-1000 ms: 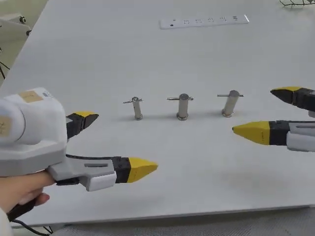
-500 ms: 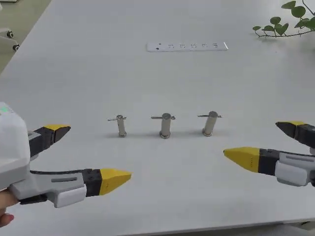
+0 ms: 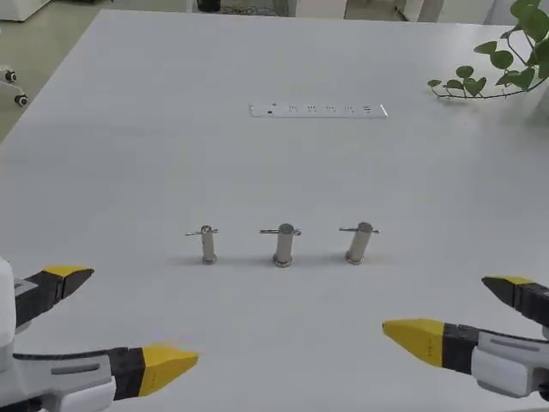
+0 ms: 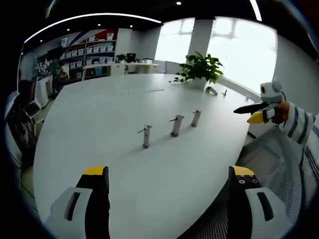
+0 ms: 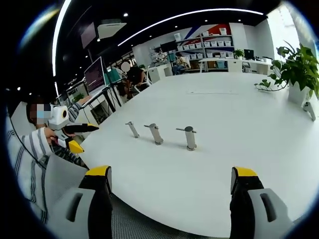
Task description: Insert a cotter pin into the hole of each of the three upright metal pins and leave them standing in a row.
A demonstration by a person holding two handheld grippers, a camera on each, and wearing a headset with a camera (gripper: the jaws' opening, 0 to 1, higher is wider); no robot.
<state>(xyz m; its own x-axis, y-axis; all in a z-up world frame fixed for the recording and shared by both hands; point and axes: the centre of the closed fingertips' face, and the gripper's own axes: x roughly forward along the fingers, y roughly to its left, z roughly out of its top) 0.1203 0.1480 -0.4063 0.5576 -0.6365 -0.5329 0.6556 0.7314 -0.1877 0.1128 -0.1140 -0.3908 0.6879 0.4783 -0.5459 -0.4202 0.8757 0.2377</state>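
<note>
We've drawn both back from the pins [image 3: 283, 249], left gripper [image 3: 129, 318] and right gripper [image 3: 450, 306] wide open, all three standing in a row, cotters [image 3: 268, 231] through.

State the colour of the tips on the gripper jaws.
Yellow, on left gripper and right gripper alike; clearest in the head view.

I saw a white table [image 3: 129, 129] w/ a power strip [image 3: 318, 110] lying flat toward its far side and a leafy plant [image 3: 506, 60] at the far right corner. Right gripper view: bg shelves [image 5: 212, 36] w/ boxes, 1 monitor [image 5: 94, 74].
</note>
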